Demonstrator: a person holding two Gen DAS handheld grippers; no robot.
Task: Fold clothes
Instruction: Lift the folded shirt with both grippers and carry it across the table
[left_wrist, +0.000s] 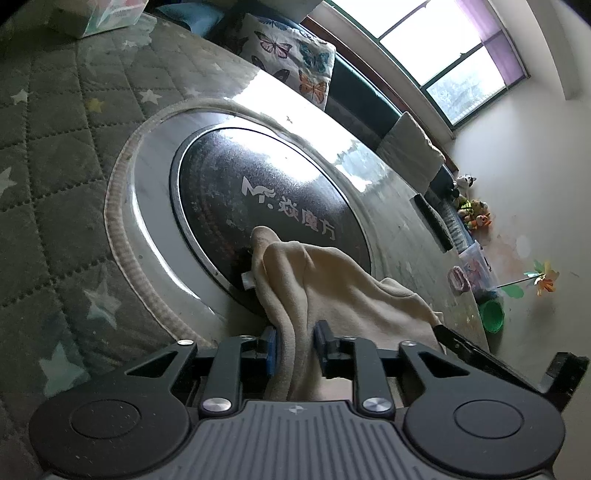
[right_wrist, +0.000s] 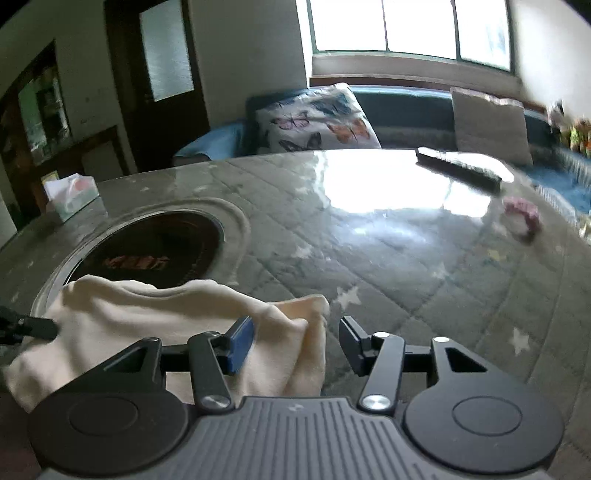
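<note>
A cream garment (left_wrist: 332, 291) lies bunched at the near edge of the quilted table cover (left_wrist: 55, 155), partly over the round black hob (left_wrist: 266, 206). My left gripper (left_wrist: 295, 347) is shut on a thick fold of the garment between its blue pads. In the right wrist view the garment (right_wrist: 147, 317) spreads to the left. My right gripper (right_wrist: 295, 343) stands open, with a corner of the cloth lying between its jaws but not pinched. The tip of the left gripper (right_wrist: 33, 326) shows at the left edge, on the cloth.
A tissue box (right_wrist: 72, 201) stands at the far left of the table. A black remote (right_wrist: 458, 168) and a pink hair tie (right_wrist: 522, 218) lie on the far right. A butterfly cushion (right_wrist: 317, 120) sits on the bench behind. Toys (left_wrist: 476, 216) and a green cup (left_wrist: 493, 314) sit beyond the table edge.
</note>
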